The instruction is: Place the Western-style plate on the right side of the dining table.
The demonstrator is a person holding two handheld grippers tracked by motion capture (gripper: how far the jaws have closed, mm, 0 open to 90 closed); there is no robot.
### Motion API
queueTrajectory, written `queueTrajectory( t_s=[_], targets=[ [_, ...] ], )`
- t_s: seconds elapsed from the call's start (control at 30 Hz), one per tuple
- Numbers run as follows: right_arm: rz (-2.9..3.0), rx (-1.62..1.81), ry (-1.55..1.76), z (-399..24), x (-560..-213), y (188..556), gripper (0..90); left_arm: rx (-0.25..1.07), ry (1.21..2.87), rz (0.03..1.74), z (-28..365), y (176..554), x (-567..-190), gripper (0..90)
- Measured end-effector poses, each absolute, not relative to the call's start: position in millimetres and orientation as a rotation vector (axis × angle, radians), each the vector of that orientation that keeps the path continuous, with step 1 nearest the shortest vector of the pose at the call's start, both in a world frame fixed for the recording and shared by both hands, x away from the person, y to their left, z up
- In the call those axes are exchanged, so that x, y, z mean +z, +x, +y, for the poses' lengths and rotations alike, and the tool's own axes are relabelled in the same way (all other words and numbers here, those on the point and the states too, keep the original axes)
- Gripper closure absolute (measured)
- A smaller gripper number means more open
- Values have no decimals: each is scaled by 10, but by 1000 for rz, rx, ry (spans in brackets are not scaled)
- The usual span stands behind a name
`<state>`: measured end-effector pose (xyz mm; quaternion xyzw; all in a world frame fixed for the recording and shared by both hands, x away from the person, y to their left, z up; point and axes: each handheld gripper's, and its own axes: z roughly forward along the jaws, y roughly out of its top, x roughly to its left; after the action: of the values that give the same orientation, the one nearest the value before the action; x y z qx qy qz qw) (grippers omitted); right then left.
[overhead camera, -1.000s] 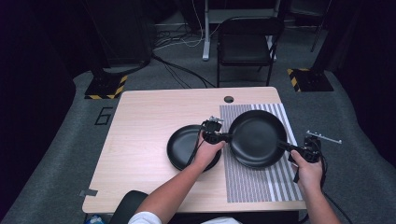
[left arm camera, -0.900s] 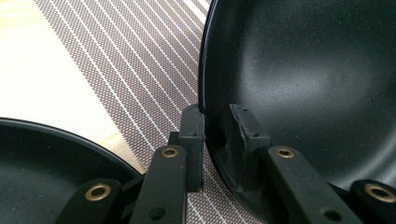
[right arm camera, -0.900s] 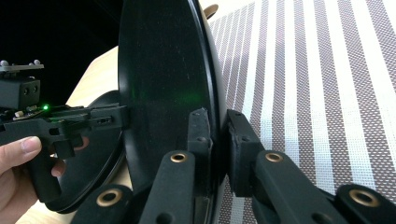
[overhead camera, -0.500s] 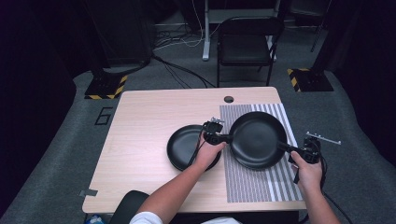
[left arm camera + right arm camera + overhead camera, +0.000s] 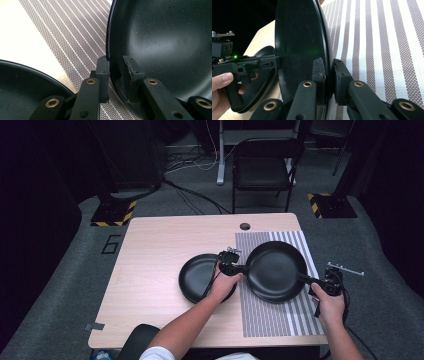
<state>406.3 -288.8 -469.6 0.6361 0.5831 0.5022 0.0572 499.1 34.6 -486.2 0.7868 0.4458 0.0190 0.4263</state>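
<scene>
A large black plate (image 5: 276, 270) lies over a striped mat (image 5: 270, 320), held at opposite sides of its rim. My left gripper (image 5: 241, 268) is shut on its left rim; in the left gripper view the jaws (image 5: 116, 75) straddle the plate's edge (image 5: 170, 45), one pad outside and one inside. My right gripper (image 5: 306, 279) is shut on the right rim, and its pads (image 5: 328, 77) press both faces of the plate (image 5: 299, 45). A smaller black plate (image 5: 200, 277) rests on the wooden table just to the left, partly under my left hand.
The wooden table (image 5: 160, 250) has bare room on its left half and along the back. A round cable hole (image 5: 244, 226) sits near the far edge. A black chair (image 5: 262, 170) stands behind the table. The striped mat reaches the table's right edge.
</scene>
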Motion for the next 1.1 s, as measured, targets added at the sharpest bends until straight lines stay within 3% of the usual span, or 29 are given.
queueTrajectory(
  t_s=[1.1],
  targets=[
    [1781, 1490, 2007, -2962, -4859, 4148, 805, 45, 2003, 1125, 283, 5020, -4946, 754]
  ],
)
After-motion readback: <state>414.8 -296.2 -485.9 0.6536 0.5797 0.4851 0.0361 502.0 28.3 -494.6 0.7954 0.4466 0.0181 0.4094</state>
